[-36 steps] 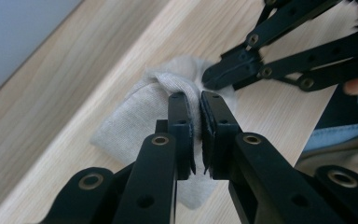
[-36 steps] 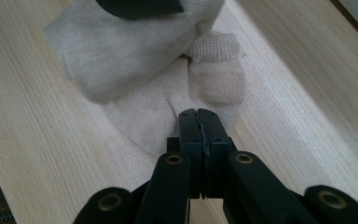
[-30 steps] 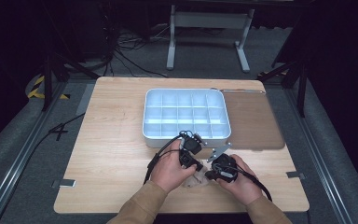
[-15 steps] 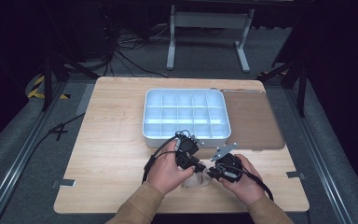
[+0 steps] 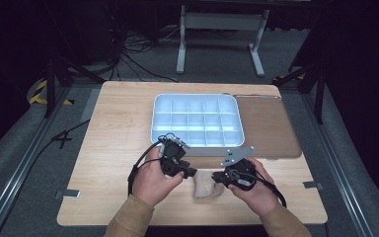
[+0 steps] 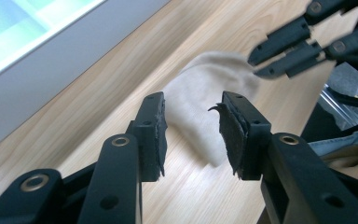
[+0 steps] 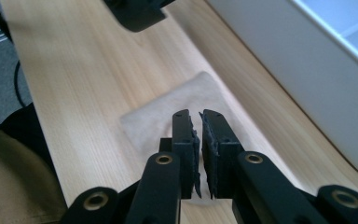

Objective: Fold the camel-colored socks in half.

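Beside the empty tray, left gripper spread, right gripper pressed together over cloth.

1. I'm in a lab recording bay; dark curtains all round
2. my wooden table sits on grey carpet; floor rails alongside
3. loose cables, metal stand behind

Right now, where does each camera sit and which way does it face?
High view: above the table's near side, looking forward and down; both hands and sleeves show.
Left gripper view: on the left gripper, its open jaws facing the beige cloth.
Right gripper view: on the right gripper, its closed jaws over it.
All share the cloth and white tray.
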`<state>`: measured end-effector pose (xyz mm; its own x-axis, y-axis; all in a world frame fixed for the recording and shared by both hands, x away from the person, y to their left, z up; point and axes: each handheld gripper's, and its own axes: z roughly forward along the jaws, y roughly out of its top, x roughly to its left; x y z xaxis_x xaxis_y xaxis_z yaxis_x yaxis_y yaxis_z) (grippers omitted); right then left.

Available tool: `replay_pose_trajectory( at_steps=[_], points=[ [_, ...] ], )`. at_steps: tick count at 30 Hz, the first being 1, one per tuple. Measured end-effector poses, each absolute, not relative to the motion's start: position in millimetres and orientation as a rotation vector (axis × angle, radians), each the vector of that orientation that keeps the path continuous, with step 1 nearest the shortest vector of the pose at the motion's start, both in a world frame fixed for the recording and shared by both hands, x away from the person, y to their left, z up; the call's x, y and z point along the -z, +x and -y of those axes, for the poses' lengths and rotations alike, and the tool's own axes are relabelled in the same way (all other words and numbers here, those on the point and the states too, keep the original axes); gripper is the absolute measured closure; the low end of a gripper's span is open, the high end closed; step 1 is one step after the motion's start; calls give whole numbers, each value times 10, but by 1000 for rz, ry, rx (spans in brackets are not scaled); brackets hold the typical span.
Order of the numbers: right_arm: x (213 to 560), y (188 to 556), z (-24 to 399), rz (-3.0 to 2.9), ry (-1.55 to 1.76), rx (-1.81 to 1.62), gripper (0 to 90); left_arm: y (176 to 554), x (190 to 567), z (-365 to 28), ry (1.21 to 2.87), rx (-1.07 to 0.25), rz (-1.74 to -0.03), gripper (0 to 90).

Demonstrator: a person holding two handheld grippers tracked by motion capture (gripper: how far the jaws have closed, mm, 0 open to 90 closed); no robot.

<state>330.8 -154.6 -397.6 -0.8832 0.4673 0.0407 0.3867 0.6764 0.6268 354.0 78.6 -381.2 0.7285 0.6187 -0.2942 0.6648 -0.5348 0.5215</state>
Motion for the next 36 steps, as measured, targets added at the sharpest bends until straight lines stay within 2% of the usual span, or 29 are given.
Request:
replay_pose_trajectory(
  at_steps=[3,9,18,22,29,36],
  points=[
    [4033,3309,1431,-2783,675,-986,828,3540,3845,-837,2306,93,-986,627],
    [4172,3342,1347,-2808,655,-939,813,3538,3896,-786,2346,54,-987,721],
    [4271,3374,1479,-2788,714,-870,806,3527,4080,-328,2426,77,-804,747],
    [4306,3374,1528,-2787,725,-870,809,3550,4208,-240,2508,124,-805,791],
    [4415,3413,1620,-2806,758,-823,794,3587,4366,-175,2589,155,-801,808],
    [4544,3469,1742,-2799,814,-929,819,3601,4386,-183,2572,185,-825,809]
  ],
)
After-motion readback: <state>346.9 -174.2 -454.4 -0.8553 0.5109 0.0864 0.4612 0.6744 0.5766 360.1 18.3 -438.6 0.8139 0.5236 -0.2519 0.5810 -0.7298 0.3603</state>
